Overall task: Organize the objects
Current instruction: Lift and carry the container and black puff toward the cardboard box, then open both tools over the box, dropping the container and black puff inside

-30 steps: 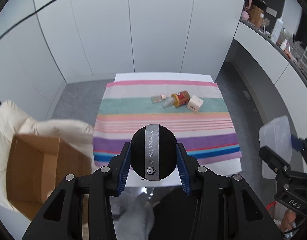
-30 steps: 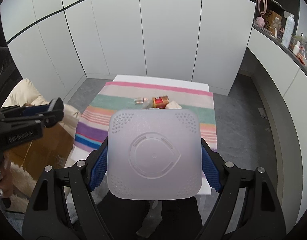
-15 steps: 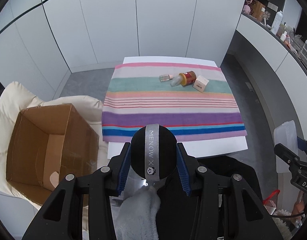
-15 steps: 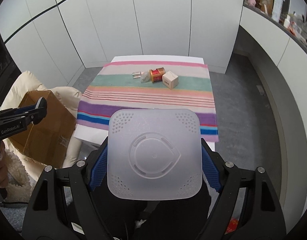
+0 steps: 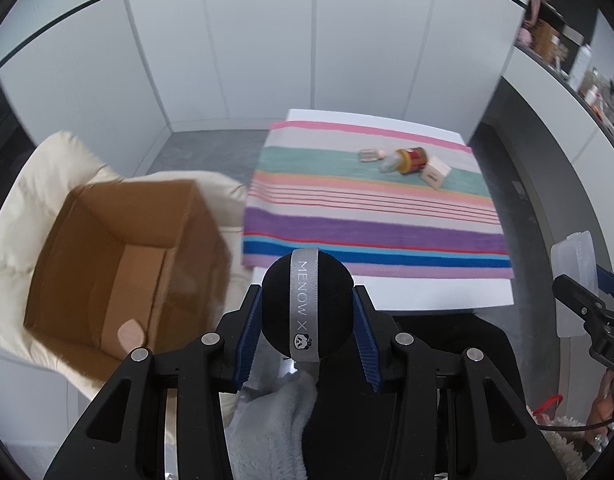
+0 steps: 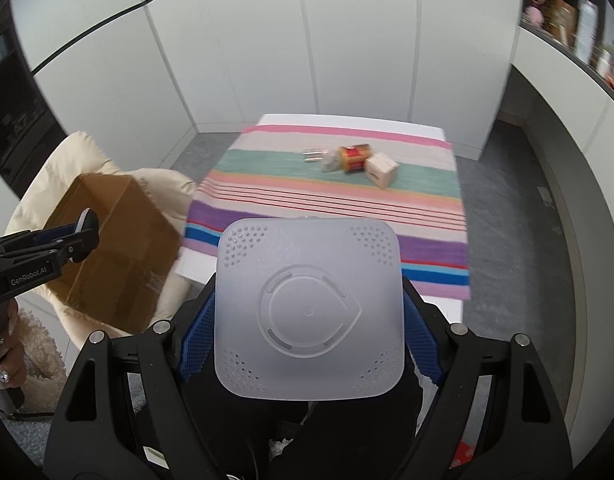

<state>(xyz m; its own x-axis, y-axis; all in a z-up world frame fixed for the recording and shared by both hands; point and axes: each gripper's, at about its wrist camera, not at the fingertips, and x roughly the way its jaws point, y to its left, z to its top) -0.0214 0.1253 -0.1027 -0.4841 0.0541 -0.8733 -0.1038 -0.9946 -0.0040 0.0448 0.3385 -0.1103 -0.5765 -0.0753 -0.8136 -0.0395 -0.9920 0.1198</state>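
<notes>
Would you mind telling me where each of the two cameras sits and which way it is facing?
Left wrist: on the left gripper, angled down over its black ball toward the cardboard box; the right gripper shows at the edge.
Right wrist: on the right gripper, above its translucent container; a hand shows.
Both share the striped cloth.
</notes>
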